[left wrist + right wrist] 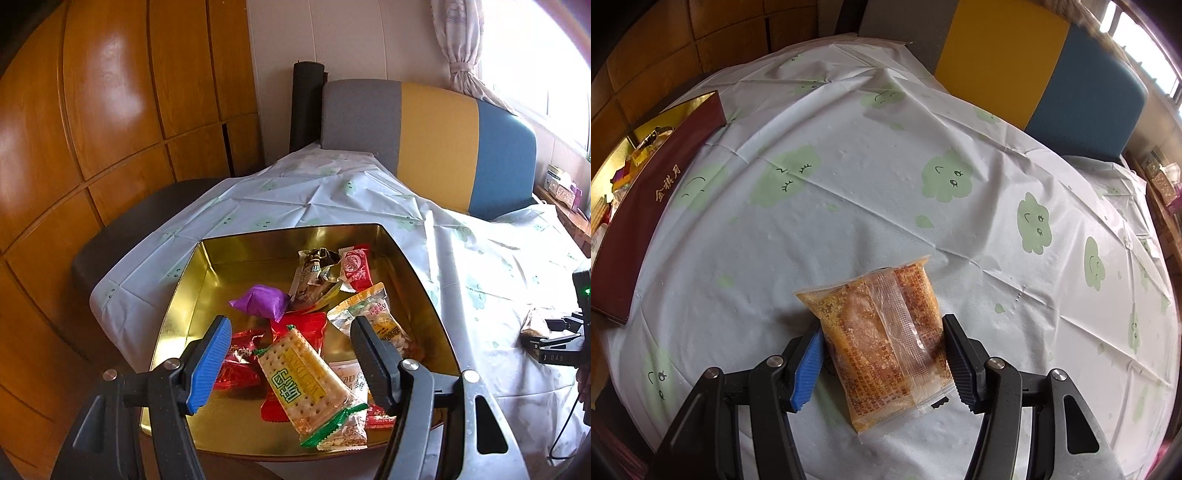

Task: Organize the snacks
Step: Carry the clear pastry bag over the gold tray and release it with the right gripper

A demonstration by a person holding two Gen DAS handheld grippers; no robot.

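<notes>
the right gripper [882, 363], low in the frame, is clamped on the orange snack packet [882, 339] lying on the bench [886, 177], so next comes lifting it toward the gold tin [177, 295], over which the left gripper [290, 363] hangs apart, empty.

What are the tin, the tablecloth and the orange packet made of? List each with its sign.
Tin: looks like metal with a glossy gold inside; its walls mirror the snacks. Outside is matte maroon.
Tablecloth: probably thin plastic sheet; sharp fold creases, slight sheen, printed green clouds.
Orange packet: clear plastic film, glossy, with a crimped seam; the crumbly filling shows through. It sits between the right gripper's pads.
</notes>
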